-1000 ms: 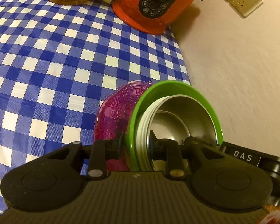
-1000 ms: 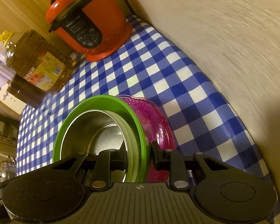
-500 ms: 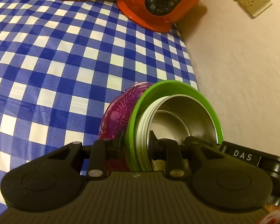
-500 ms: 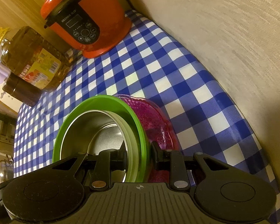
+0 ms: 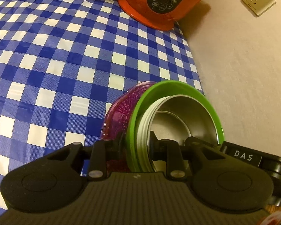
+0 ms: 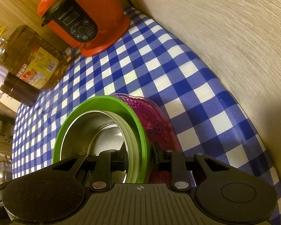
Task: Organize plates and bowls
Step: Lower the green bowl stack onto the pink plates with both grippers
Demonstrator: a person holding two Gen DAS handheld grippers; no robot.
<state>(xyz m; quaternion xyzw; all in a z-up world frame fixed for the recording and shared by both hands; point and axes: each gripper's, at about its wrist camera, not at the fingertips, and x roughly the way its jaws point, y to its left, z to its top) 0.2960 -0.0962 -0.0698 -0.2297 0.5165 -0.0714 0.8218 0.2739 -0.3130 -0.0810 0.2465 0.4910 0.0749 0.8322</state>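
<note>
You are holding a nested stack of 3 dishes on edge above the desk (image 5: 65, 60), which is covered in a blue-and-white checked cloth. The left gripper (image 5: 135, 146) is closing its jaws narrowly over the stack's rim, 1 finger behind the purple plate (image 5: 119, 112) and 1 inside the steel bowl (image 5: 178, 116). The right gripper (image 6: 138, 157) is clamping the opposite side of the rim in the same way, with 1 finger inside the steel bowl (image 6: 106, 131) and 1 behind the purple plate (image 6: 155, 120). The green bowl (image 5: 178, 86) is sitting between the steel bowl and the purple plate, its rim tilting steeply. In the left wrist view, the stack is lying at 5 o'clock from the frame centre, near the desk's wall-side edge. The orange cooker (image 5: 164, 1) is standing at 12 o'clock, well apart from the stack, with the oil bottle (image 6: 28, 58) at its 9 o'clock side.
</note>
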